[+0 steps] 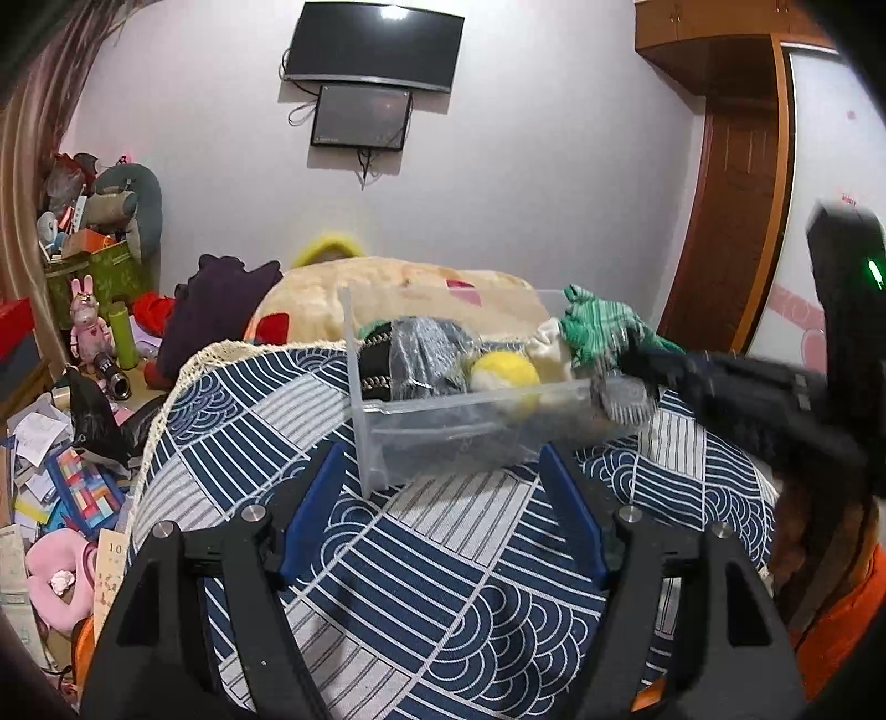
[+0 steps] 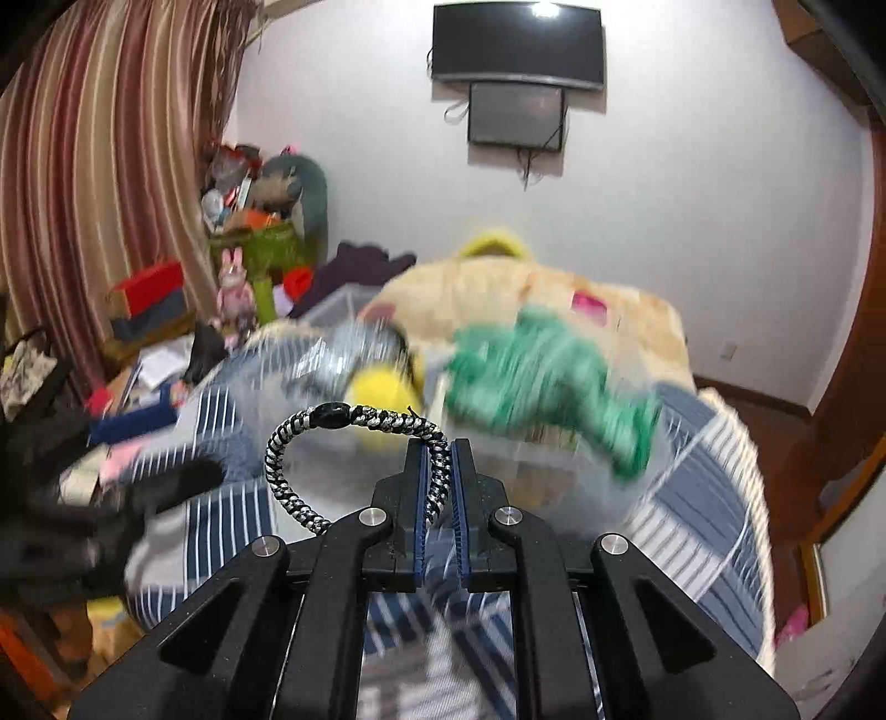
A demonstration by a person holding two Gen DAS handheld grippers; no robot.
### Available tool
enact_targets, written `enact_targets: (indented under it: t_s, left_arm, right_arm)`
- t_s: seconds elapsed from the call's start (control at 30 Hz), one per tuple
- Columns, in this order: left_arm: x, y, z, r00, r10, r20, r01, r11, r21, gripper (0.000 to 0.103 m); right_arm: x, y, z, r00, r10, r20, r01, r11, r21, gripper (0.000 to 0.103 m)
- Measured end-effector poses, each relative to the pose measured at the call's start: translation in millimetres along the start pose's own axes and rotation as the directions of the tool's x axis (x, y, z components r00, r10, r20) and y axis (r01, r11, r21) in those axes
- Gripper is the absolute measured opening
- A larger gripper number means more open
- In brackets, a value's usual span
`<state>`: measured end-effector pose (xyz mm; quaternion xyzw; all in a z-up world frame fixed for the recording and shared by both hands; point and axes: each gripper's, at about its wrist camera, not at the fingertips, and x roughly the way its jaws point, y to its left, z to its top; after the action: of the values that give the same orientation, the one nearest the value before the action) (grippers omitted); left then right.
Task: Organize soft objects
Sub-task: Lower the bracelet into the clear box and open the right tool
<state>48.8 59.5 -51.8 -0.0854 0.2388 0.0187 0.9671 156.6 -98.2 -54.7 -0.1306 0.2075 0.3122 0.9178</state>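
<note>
A clear plastic bin (image 1: 443,426) stands on the blue patterned cloth (image 1: 421,565). It holds a yellow ball (image 1: 506,376), a grey bagged item (image 1: 426,354), a black braided item (image 1: 374,368) and a green striped cloth (image 1: 598,327). My left gripper (image 1: 443,515) is open and empty just in front of the bin. My right gripper (image 2: 437,476) is shut on a black-and-white braided hair tie (image 2: 310,437), held near the bin's right end. In the left wrist view the right gripper (image 1: 626,396) is blurred. The right wrist view is blurred; the green cloth (image 2: 542,382) and yellow ball (image 2: 382,393) show.
A beige plush blanket (image 1: 398,293) lies behind the bin. Clutter covers the floor at the left, with a pink rabbit figure (image 1: 88,327) and a green box (image 1: 111,277). A wooden wardrobe (image 1: 736,221) stands at the right. Screens (image 1: 371,50) hang on the wall.
</note>
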Motion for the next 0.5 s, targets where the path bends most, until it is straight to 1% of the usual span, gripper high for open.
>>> enact_targets:
  t_s: [0.1, 0.23, 0.37, 0.5]
  left_arm:
    - [-1.9, 1.4, 0.8, 1.0, -0.004, 0.005, 0.004, 1.0, -0.009, 0.073]
    - [-3.1, 5.3, 2.3, 1.0, -0.007, 0.01, 0.007, 1.0, -0.018, 0.073]
    - [-6.1, 7.0, 2.9, 1.0, -0.009, 0.019, 0.01, 1.0, -0.02, 0.073]
    - [-6.9, 6.6, 3.2, 1.0, -0.008, 0.024, 0.009, 1.0, -0.019, 0.073]
  right_arm:
    - [6.7, 0.9, 16.3, 1.0, -0.019, 0.02, 0.019, 1.0, 0.012, 0.008]
    - [15.9, 5.9, 24.5, 0.998, -0.054, 0.015, 0.054, 0.999, 0.006, 0.008]
    - [32.4, 7.3, 23.4, 0.996, -0.082, -0.035, 0.081, 0.996, -0.023, 0.008]
    - [35.4, 5.3, 15.6, 0.993, -0.09, -0.073, 0.087, 0.995, -0.051, 0.009]
